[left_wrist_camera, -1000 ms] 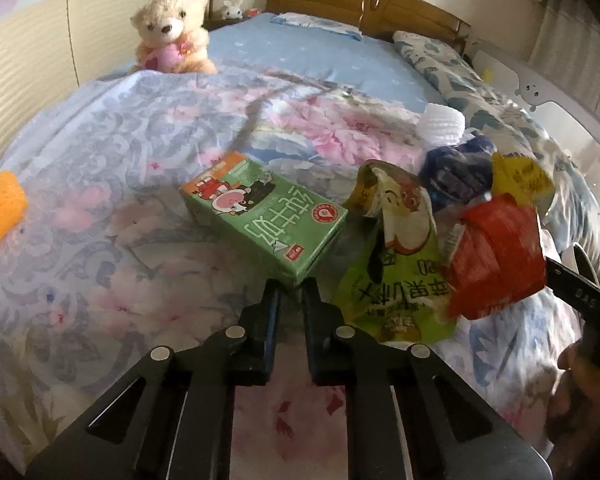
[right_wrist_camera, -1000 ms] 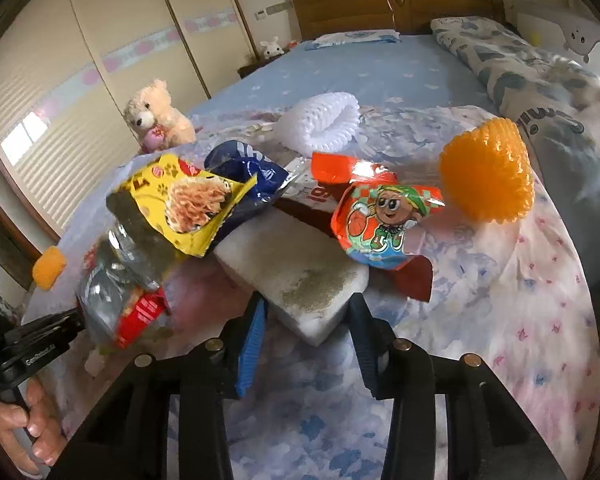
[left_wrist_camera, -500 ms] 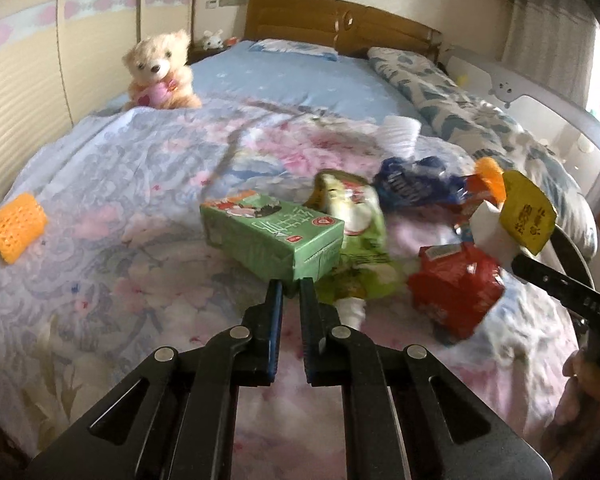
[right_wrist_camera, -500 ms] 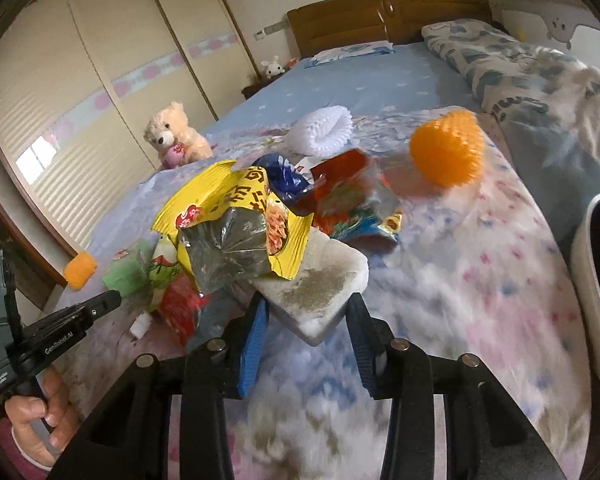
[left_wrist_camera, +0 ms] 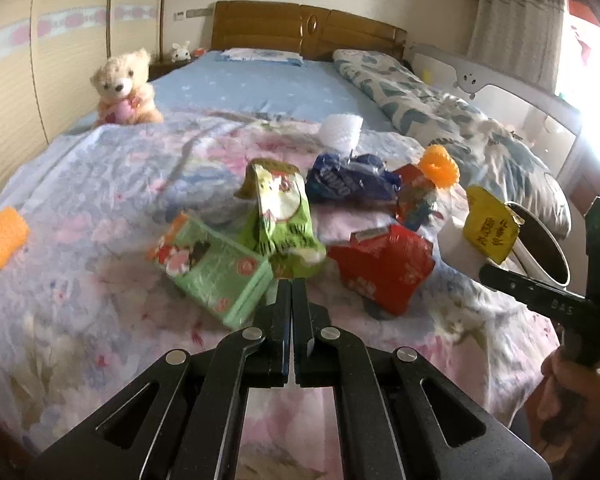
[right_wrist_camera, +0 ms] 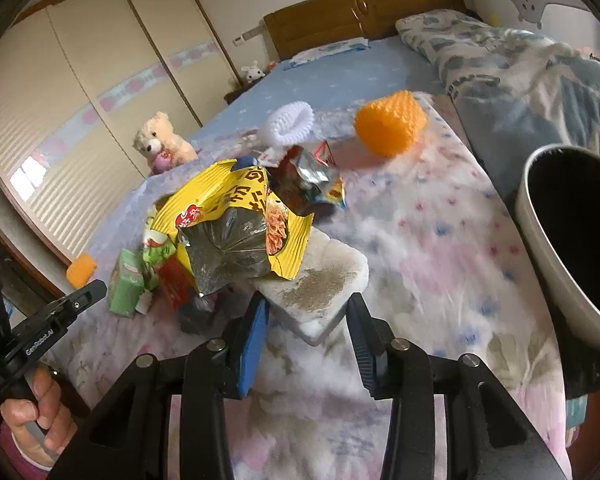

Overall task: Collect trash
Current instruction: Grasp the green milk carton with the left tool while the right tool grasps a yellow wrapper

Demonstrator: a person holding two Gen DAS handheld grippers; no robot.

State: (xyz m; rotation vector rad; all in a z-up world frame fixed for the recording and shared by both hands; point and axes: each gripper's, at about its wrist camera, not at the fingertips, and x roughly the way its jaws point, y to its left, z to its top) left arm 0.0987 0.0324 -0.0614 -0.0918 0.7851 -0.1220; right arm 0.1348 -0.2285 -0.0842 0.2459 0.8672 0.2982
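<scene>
The right gripper (right_wrist_camera: 307, 320) pinches a white foam block (right_wrist_camera: 318, 276) between its jaws; the block is thick and squared, its top face speckled with brownish grit. A crumpled yellow snack bag (right_wrist_camera: 236, 220) with a silver foil lining lies draped over the far end of the block. The left gripper (left_wrist_camera: 291, 294) has its jaws pressed together with nothing between them.

Taking the foam block as the landmark: just left of it on the bed (right_wrist_camera: 440, 248) lie a glossy green carton (right_wrist_camera: 126, 284), a green pouch (right_wrist_camera: 156, 248) and a shiny red wrapper (right_wrist_camera: 176, 284), bunched together. Behind the block sits a torn foil wrapper (right_wrist_camera: 308, 184) with a cartoon print. Farther behind stand a white ribbed foam sleeve (right_wrist_camera: 288, 122) and an orange netted foam piece (right_wrist_camera: 390, 122), rounded and bumpy. A second orange piece (right_wrist_camera: 81, 269) lies far left of the block at the bed's edge. Right of the block, close by the bed, is a round pale bin (right_wrist_camera: 556, 248) with a dark inside. The bed's cover is soft cloth, floral in pink and blue. A plush bear (right_wrist_camera: 162, 142) sits well behind, by the ribbed wardrobe doors (right_wrist_camera: 60, 128). In the left wrist view a crinkled blue bag (left_wrist_camera: 350, 180) lies between the green pouch and the orange piece
</scene>
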